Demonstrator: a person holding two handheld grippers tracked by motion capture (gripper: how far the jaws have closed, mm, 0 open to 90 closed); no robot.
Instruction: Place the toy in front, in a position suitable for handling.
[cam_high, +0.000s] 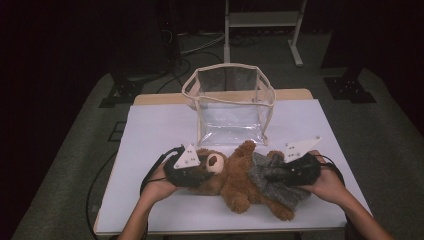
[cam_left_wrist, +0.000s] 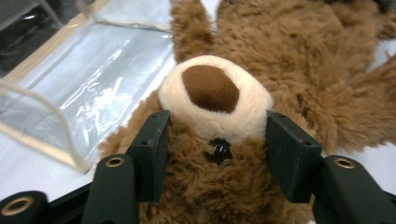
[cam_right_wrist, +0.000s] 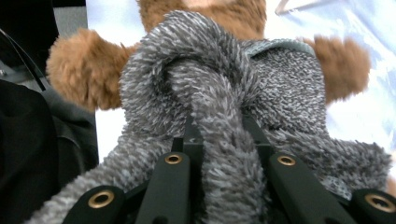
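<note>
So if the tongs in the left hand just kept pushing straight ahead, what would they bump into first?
They are already there: the left tongs sit closed on the teddy bear's head, its muzzle right between them. Pushed further, they would likely press along the bear's brown body; depth past that is hard to judge.

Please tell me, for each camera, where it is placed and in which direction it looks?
High view: above the person's side, looking forward and down on the table, teddy bear and clear bag; both forearms and tools show.
Left gripper view: on the left tool, looking along its jaws at the bear's muzzle.
Right gripper view: on the right tool, looking along its jaws at the grey knit garment they pinch.
Shared: all three show the bear.
</note>
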